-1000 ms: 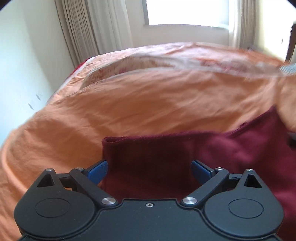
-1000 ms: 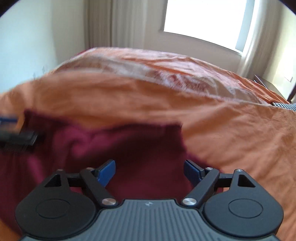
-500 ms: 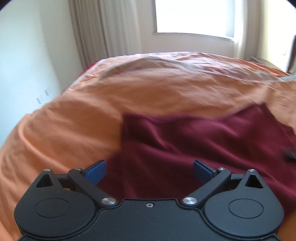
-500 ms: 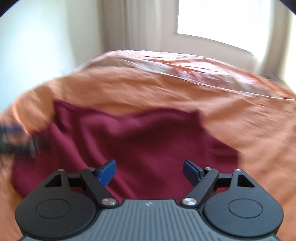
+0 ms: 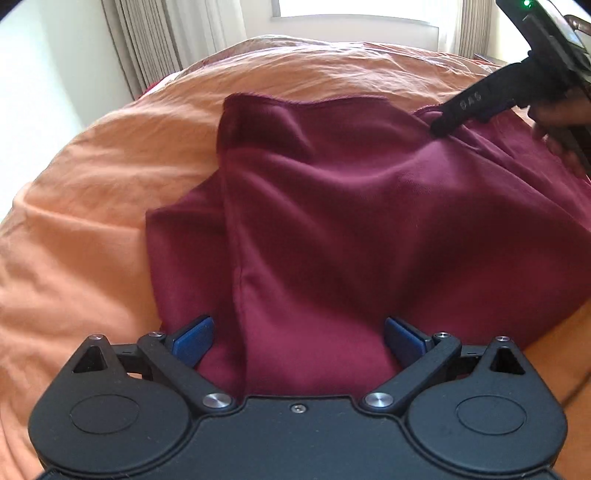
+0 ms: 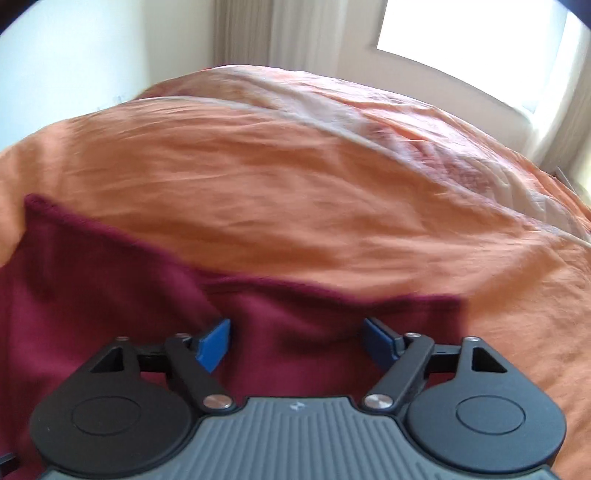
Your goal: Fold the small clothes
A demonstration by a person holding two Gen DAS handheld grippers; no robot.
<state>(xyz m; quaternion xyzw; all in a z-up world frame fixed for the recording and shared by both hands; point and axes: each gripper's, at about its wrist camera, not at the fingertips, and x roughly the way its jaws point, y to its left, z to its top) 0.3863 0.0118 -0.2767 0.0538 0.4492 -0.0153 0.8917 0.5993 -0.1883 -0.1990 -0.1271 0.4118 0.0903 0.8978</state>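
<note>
A dark maroon garment (image 5: 351,206) lies rumpled on an orange bedspread (image 5: 110,177), with a lengthwise seam fold down its left side. My left gripper (image 5: 298,338) is open over the garment's near hem, and the cloth lies between its blue pads (image 5: 192,338) untouched by them. In the left wrist view my right gripper (image 5: 448,123) reaches in from the upper right, its black tip at the garment's far right edge, with a hand (image 5: 557,122) behind it. In its own view the right gripper (image 6: 297,343) is open above the maroon garment (image 6: 110,295), near its far edge.
The orange bedspread (image 6: 314,192) covers the whole bed, with a pale folded-back strip (image 6: 369,122) further up. Curtains (image 5: 155,40) and a bright window (image 6: 480,33) stand behind the bed. A white wall (image 5: 33,74) is on the left.
The left wrist view has drawn back, so more of the garment shows. The right gripper has moved forward to the garment's far edge and now appears in the left view. Both grippers remain open.
</note>
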